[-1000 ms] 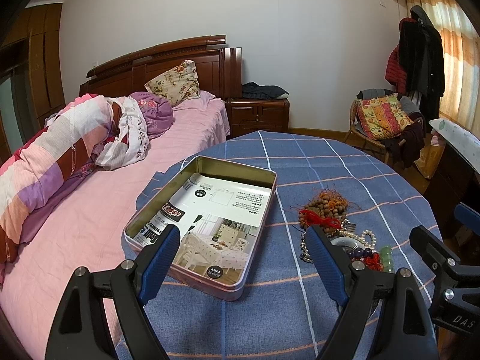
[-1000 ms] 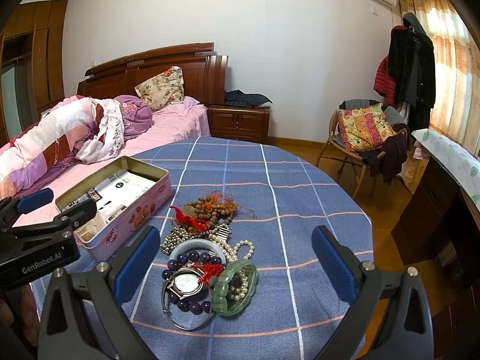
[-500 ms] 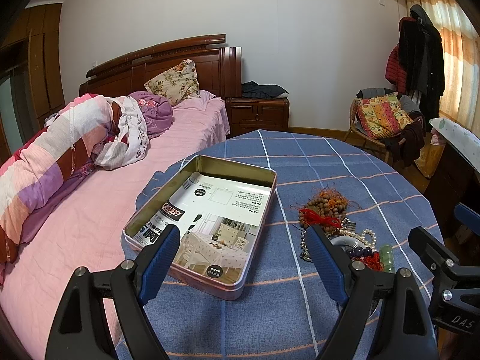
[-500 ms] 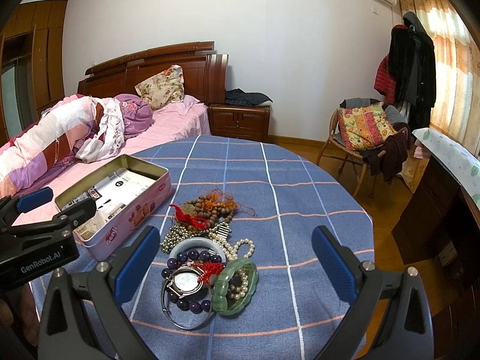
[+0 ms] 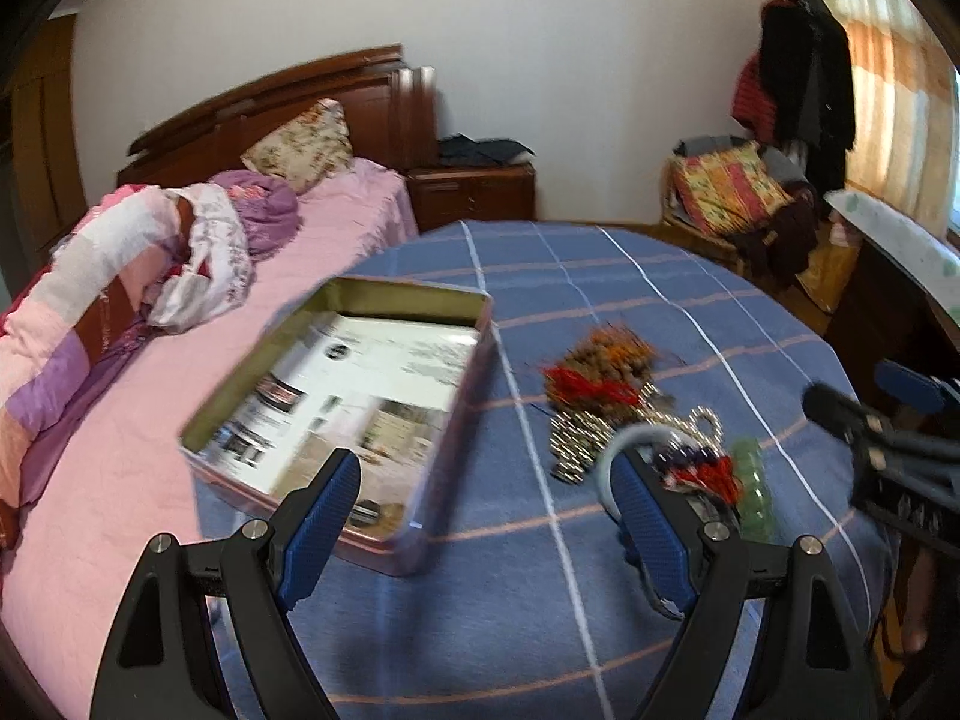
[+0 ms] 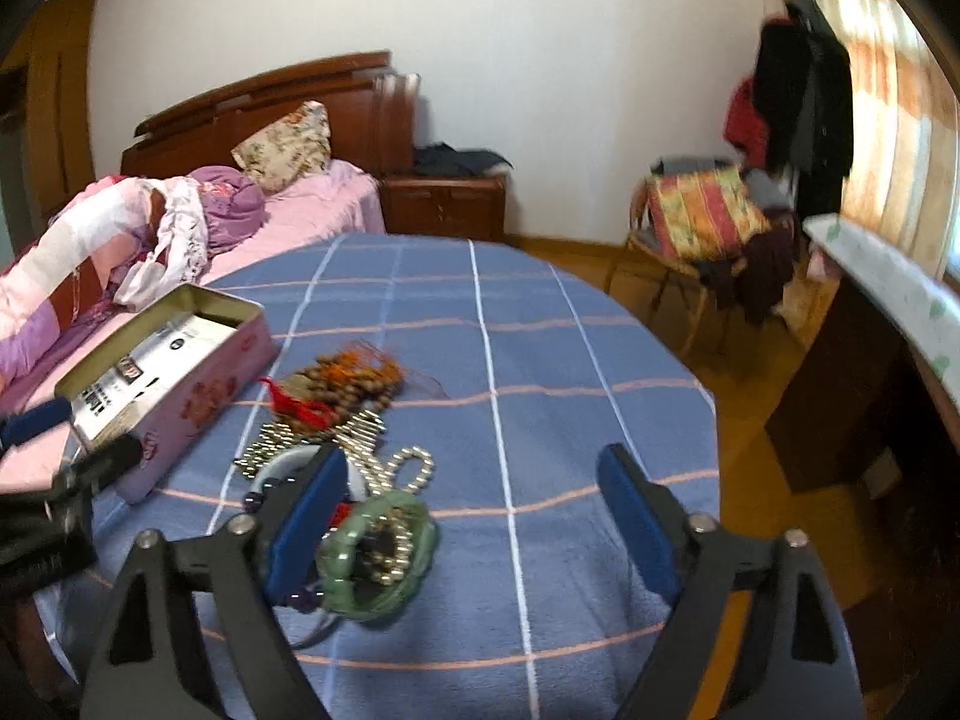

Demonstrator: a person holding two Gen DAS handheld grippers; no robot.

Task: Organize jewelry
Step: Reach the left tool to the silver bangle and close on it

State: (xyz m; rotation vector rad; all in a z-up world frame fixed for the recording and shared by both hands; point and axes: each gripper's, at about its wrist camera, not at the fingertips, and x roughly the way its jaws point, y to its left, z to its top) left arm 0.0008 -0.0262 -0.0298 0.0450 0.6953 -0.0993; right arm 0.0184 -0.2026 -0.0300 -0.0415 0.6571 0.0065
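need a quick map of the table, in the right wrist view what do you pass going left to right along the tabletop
Left gripper at the left edge → open pink tin → red tassel on the wooden beads → green bangle → bare blue checked tablecloth

Place: a home bedroom was shown
Evidence: a bed with pillow, a nightstand, hung coats, curtains were seen
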